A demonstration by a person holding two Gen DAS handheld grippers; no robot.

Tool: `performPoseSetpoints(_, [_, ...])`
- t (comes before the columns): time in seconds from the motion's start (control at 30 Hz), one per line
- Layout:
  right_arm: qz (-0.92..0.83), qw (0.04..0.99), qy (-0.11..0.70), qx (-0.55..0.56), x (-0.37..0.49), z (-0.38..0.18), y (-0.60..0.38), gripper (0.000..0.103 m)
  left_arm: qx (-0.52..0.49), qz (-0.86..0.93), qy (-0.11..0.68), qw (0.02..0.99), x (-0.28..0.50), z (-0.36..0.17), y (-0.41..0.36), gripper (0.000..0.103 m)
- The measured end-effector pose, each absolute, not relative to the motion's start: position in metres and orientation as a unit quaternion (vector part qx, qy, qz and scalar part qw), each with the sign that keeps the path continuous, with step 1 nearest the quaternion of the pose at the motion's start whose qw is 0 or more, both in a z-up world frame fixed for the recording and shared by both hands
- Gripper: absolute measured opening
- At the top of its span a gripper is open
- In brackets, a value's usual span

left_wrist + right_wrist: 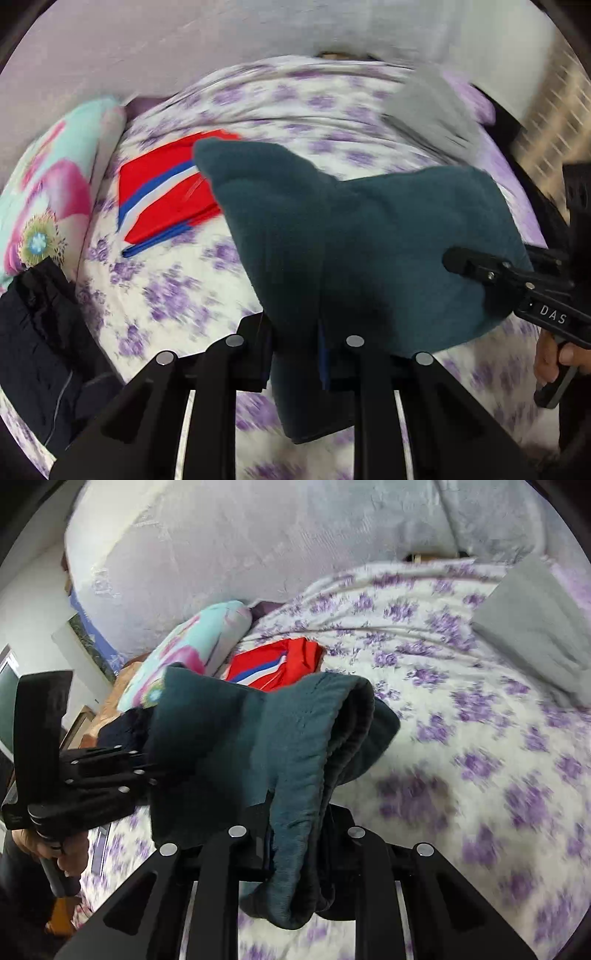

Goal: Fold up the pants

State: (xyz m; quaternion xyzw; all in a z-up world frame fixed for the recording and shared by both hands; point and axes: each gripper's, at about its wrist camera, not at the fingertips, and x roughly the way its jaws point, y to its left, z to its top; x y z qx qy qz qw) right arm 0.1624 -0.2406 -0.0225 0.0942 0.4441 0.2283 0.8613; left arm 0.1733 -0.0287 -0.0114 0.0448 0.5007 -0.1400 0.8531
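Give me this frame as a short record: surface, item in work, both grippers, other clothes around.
surface: bed with purple-flowered sheet
item in work: dark teal pants, lifted off the sheet, hanging between the two grippers
left gripper: shut on the teal pants
right gripper: shut on the teal pants at a bunched edge
folded nearby: red garment with blue and white stripes; grey garment
unfolded nearby: dark navy garment at the bed edge
other: floral pillow
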Motion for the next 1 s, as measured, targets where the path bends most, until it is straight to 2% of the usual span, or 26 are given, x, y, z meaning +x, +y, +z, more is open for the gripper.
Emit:
performPoseSetpoints(0.03, [0.221,0.86,0.451,0.094,0.178,-0.035,-0.236,0.025,0.038,-0.127,0.508,0.851,0.185,-0.023,-0.022,0.019])
performPoseSetpoints(0.1, [0.184,0.858,0.472,0.081,0.208,-0.071,-0.227,0.032,0.034,-0.095,0.529,0.843,0.211,-0.062,-0.012,0.035])
performPoseSetpoints(0.13, [0.147,0.856,0.49,0.07,0.22,-0.094,-0.223,0.036,0.041,-0.071,0.545,0.834,0.219,-0.078,-0.006,0.039])
performPoseSetpoints(0.17, [0.109,0.85,0.513,0.054,0.227,-0.116,-0.22,0.045,0.058,-0.034,0.573,0.817,0.227,-0.108,-0.001,0.039])
performPoseSetpoints(0.2, [0.082,0.846,0.527,0.031,0.233,-0.138,-0.218,0.046,0.061,-0.024,0.592,0.804,0.23,-0.129,0.006,0.056])
performPoseSetpoints(0.23, [0.086,0.857,0.508,0.027,0.23,-0.137,-0.219,0.046,0.044,-0.005,0.564,0.824,0.225,-0.132,0.016,0.078])
performPoseSetpoints(0.27, [0.087,0.858,0.507,0.022,0.228,-0.134,-0.219,0.046,0.039,0.015,0.56,0.827,0.223,-0.13,0.022,0.082])
performPoseSetpoints(0.33, [0.097,0.856,0.506,0.036,0.222,-0.116,-0.223,0.046,0.009,0.006,0.574,0.819,0.22,-0.125,0.028,0.075])
performPoseSetpoints(0.4, [0.093,0.876,0.473,0.036,0.208,-0.095,-0.227,0.046,-0.018,0.007,0.554,0.832,0.207,-0.114,0.029,0.076])
performPoseSetpoints(0.47, [0.092,0.866,0.49,0.037,0.201,-0.107,-0.225,0.049,-0.002,0.013,0.563,0.826,0.199,-0.126,0.017,0.077])
performPoseSetpoints(0.5, [0.085,0.851,0.518,0.018,0.201,-0.129,-0.22,0.053,0.016,0.015,0.571,0.82,0.198,-0.139,0.011,0.085])
performPoseSetpoints(0.53, [0.082,0.863,0.498,-0.009,0.196,-0.138,-0.215,0.062,0.021,0.03,0.546,0.837,0.192,-0.143,0.01,0.096])
performPoseSetpoints(0.6, [0.079,0.867,0.488,-0.062,0.189,-0.132,-0.207,0.063,0.018,0.04,0.542,0.839,0.184,-0.138,0.01,0.094])
performPoseSetpoints(0.7, [0.086,0.868,0.488,0.013,0.178,-0.101,-0.225,0.064,0.01,0.034,0.546,0.837,0.169,-0.117,0.008,0.094])
performPoseSetpoints(0.73, [0.085,0.873,0.479,0.026,0.17,-0.089,-0.225,0.071,0.015,0.034,0.539,0.842,0.162,-0.108,0.005,0.094])
performPoseSetpoints(0.8, [0.094,0.885,0.455,0.021,0.147,-0.066,-0.221,0.075,0.022,0.043,0.528,0.848,0.137,-0.092,0.006,0.096])
performPoseSetpoints(0.87, [0.094,0.894,0.438,0.013,0.123,-0.05,-0.216,0.087,0.023,0.04,0.526,0.849,0.115,-0.077,0.002,0.096])
performPoseSetpoints(1.0, [0.103,0.9,0.423,0.006,0.083,-0.034,-0.206,0.093,0.022,0.029,0.511,0.859,0.081,-0.047,0.004,0.098])
